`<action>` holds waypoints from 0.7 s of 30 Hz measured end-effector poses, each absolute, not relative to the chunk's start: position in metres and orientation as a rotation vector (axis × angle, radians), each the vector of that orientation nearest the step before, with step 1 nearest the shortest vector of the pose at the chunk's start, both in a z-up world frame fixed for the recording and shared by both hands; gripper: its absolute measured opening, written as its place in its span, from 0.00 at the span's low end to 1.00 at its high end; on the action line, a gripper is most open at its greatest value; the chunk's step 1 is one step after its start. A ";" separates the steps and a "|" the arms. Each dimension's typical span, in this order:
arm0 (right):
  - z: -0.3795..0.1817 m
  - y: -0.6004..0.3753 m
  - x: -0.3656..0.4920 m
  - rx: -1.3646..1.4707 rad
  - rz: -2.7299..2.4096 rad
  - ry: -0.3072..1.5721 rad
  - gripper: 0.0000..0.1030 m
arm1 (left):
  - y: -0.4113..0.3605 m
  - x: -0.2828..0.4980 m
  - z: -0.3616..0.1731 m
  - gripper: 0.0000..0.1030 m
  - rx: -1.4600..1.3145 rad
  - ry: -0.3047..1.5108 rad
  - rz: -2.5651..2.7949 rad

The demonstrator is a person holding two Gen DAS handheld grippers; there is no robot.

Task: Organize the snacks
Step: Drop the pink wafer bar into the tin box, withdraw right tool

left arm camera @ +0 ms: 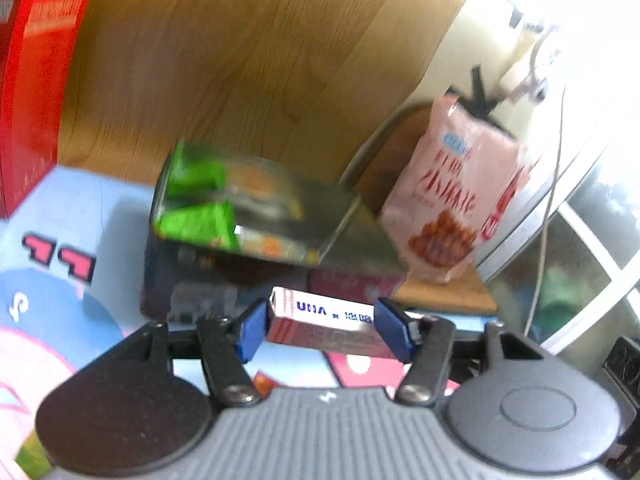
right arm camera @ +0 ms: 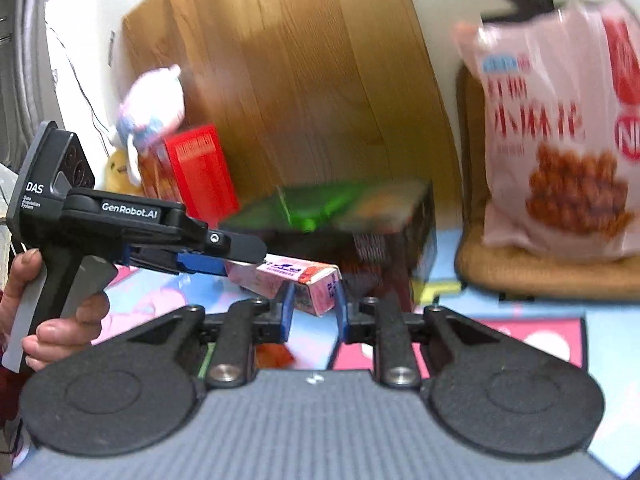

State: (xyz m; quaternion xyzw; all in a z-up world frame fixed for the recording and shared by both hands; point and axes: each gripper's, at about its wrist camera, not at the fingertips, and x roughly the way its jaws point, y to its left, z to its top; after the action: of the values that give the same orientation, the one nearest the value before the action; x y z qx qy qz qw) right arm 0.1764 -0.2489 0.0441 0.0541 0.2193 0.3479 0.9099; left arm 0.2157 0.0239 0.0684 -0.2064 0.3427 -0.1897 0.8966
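A small pink carton (left arm camera: pixel 320 336) with blue print hangs above the cartoon mat, gripped by both tools. In the left wrist view my left gripper (left arm camera: pixel 324 320) is shut on it, a blue pad pressed against each of its long ends. The right wrist view shows the same carton (right arm camera: pixel 288 274). There my right gripper (right arm camera: pixel 314 300) is shut on its near end. The left gripper (right arm camera: pixel 240 258), with a person's hand on its handle, holds the carton's far part from the left.
Behind the carton stands a dark open box (left arm camera: pixel 240 208) (right arm camera: pixel 344 208) with green packets in it. A pink snack bag (left arm camera: pixel 448 196) (right arm camera: pixel 560 140) leans upright on a woven chair seat (right arm camera: pixel 540 272). A red box (right arm camera: pixel 200 168) and a plush toy (right arm camera: pixel 152 100) stand against the wooden panel (left arm camera: pixel 248 60).
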 end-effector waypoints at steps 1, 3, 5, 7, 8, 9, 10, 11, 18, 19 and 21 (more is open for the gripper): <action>0.050 -0.248 0.175 0.099 0.714 0.422 0.24 | 0.024 0.217 0.073 0.56 -0.428 0.692 -0.392; 0.057 -0.245 0.178 0.086 0.708 0.385 0.24 | 0.025 0.223 0.082 0.56 -0.428 0.664 -0.381; 0.062 -0.242 0.185 0.090 0.701 0.369 0.24 | 0.027 0.231 0.089 0.56 -0.435 0.644 -0.367; 0.065 -0.239 0.196 0.096 0.687 0.352 0.24 | 0.027 0.241 0.092 0.56 -0.429 0.628 -0.353; 0.066 -0.237 0.202 0.098 0.681 0.346 0.24 | 0.027 0.245 0.092 0.56 -0.426 0.624 -0.346; 0.065 -0.235 0.207 0.102 0.674 0.343 0.24 | 0.027 0.250 0.092 0.56 -0.424 0.624 -0.337; 0.065 -0.232 0.215 0.105 0.660 0.345 0.25 | 0.026 0.254 0.090 0.56 -0.424 0.622 -0.329; 0.064 -0.228 0.220 0.102 0.651 0.350 0.27 | 0.026 0.259 0.089 0.57 -0.427 0.623 -0.322; 0.058 -0.230 0.231 0.121 0.593 0.344 0.33 | 0.036 0.248 0.083 0.62 -0.427 0.602 -0.314; 0.059 -0.236 0.226 0.133 0.593 0.340 0.33 | 0.039 0.242 0.083 0.62 -0.434 0.601 -0.323; 0.059 -0.245 0.218 0.149 0.601 0.345 0.33 | 0.043 0.230 0.082 0.62 -0.447 0.609 -0.347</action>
State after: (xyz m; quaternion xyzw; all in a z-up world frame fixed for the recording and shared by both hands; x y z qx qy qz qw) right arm 0.2180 -0.2449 0.0586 0.0729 0.1689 0.2942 0.9379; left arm 0.2295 0.0427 0.0818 -0.2172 0.2957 -0.1687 0.9148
